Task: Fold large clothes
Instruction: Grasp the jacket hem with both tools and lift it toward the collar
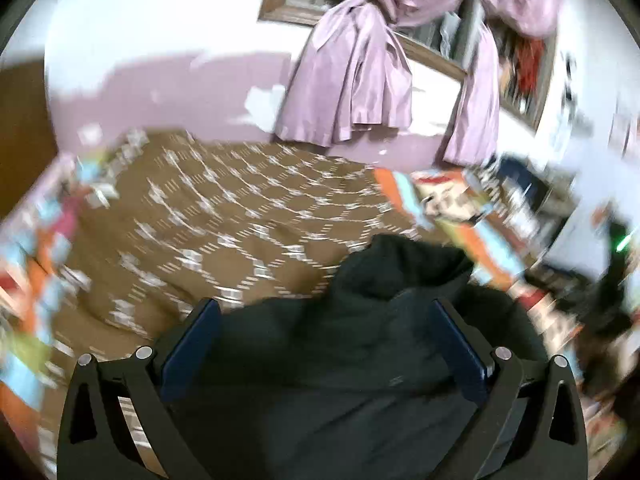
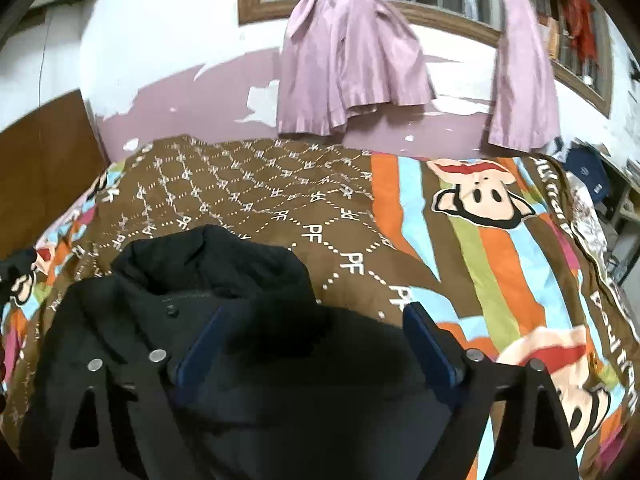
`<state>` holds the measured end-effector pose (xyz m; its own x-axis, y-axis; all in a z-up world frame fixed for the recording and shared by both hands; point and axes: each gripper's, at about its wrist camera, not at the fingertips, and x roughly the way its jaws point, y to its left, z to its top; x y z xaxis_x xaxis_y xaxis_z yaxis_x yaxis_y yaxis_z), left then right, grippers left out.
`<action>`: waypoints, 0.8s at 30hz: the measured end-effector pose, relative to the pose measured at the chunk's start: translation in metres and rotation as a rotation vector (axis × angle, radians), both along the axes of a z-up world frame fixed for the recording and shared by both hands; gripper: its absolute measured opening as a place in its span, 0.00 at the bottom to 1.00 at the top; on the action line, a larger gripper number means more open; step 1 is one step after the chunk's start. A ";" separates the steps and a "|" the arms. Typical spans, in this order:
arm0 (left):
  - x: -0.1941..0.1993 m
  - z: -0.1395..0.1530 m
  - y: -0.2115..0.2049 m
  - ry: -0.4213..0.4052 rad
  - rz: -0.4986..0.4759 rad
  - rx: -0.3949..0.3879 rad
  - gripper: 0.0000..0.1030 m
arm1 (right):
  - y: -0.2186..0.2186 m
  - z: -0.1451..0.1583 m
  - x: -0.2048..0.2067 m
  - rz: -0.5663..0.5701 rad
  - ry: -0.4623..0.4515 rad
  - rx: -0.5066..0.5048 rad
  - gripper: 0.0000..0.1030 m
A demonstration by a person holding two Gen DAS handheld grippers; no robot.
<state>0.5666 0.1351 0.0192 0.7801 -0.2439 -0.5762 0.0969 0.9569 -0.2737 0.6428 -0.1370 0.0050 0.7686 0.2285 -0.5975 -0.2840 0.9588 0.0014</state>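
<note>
Nearest to us, our left gripper [image 1: 324,320] has its blue-padded fingers [image 1: 456,344] spread wide, with nothing pinched between them; the black jacket [image 1: 360,340] simply fills the space below and between. Our right gripper [image 2: 316,332] stands the same way, fingers [image 2: 430,344] far apart and closed on nothing, hanging over the same dark cloth.

The jacket [image 2: 224,304] lies on the bed, near its front edge and toward the left side. Its collar or hood end [image 2: 208,256] is bunched up and points away from us, and a small snap button [image 2: 172,311] shows on the front. We cannot tell how the sleeves lie, since the lower part is hidden under the grippers.

Beyond it stretches the bedspread [image 2: 480,240], brown with a letter lattice and bright stripes with a cartoon monkey. Farther back hang the knotted lilac curtains [image 2: 348,60] below a wood-framed window [image 2: 452,12], against a peeling wall.

We judge the fold is at an early stage, with the garment being laid out. Next we likely need to lower both grippers, close on opposite edges near the shoulders, and pull the cloth flat before folding. The left view is blurred.
</note>
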 end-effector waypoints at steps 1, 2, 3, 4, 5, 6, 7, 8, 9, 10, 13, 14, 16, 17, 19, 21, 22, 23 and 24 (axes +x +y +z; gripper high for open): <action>0.008 -0.003 0.001 0.006 0.009 -0.033 0.98 | 0.006 -0.002 0.007 0.006 0.000 -0.023 0.84; 0.014 -0.006 0.002 0.010 0.018 -0.046 0.98 | 0.012 -0.006 0.013 0.012 -0.003 -0.042 0.84; 0.022 -0.010 0.000 0.011 0.019 -0.046 0.98 | 0.015 -0.008 0.017 0.017 -0.006 -0.049 0.84; 0.029 -0.014 0.000 0.011 0.016 -0.042 0.98 | 0.018 -0.011 0.024 0.021 -0.008 -0.054 0.84; 0.036 -0.019 -0.002 0.013 0.010 -0.032 0.97 | 0.021 -0.015 0.029 0.020 -0.008 -0.052 0.83; 0.044 -0.027 -0.006 0.026 0.005 -0.017 0.97 | 0.022 -0.018 0.036 0.022 -0.003 -0.046 0.82; 0.048 -0.032 -0.006 0.039 0.001 -0.009 0.97 | 0.023 -0.022 0.042 0.026 0.005 -0.040 0.76; 0.055 -0.037 -0.007 0.056 -0.002 0.000 0.97 | 0.024 -0.027 0.049 0.026 0.015 -0.034 0.68; 0.061 -0.040 -0.010 0.064 -0.006 0.006 0.97 | 0.024 -0.030 0.055 0.026 0.025 -0.030 0.64; 0.064 -0.043 -0.011 0.062 -0.009 0.013 0.96 | 0.024 -0.033 0.061 0.019 0.035 -0.024 0.58; 0.075 -0.050 -0.012 0.069 -0.001 0.014 0.90 | 0.021 -0.040 0.074 0.009 0.064 0.015 0.48; 0.080 -0.054 -0.012 0.077 -0.005 0.000 0.79 | 0.019 -0.042 0.076 0.011 0.080 0.041 0.44; 0.087 -0.059 -0.013 0.103 -0.031 -0.034 0.50 | 0.017 -0.043 0.077 0.020 0.092 0.086 0.39; 0.090 -0.061 -0.014 0.118 -0.047 -0.048 0.32 | 0.017 -0.044 0.077 0.027 0.091 0.099 0.34; 0.092 -0.065 -0.018 0.131 -0.054 -0.030 0.13 | 0.017 -0.045 0.074 0.043 0.086 0.113 0.18; 0.086 -0.061 -0.019 0.100 -0.058 -0.019 0.06 | 0.016 -0.044 0.067 0.062 0.073 0.132 0.13; 0.083 -0.059 -0.018 0.092 -0.057 -0.014 0.05 | 0.016 -0.042 0.062 0.076 0.061 0.131 0.11; 0.080 -0.058 -0.019 0.087 -0.055 -0.011 0.05 | 0.015 -0.041 0.056 0.090 0.049 0.117 0.10; 0.076 -0.057 -0.018 0.082 -0.052 -0.011 0.04 | 0.015 -0.040 0.051 0.097 0.041 0.104 0.09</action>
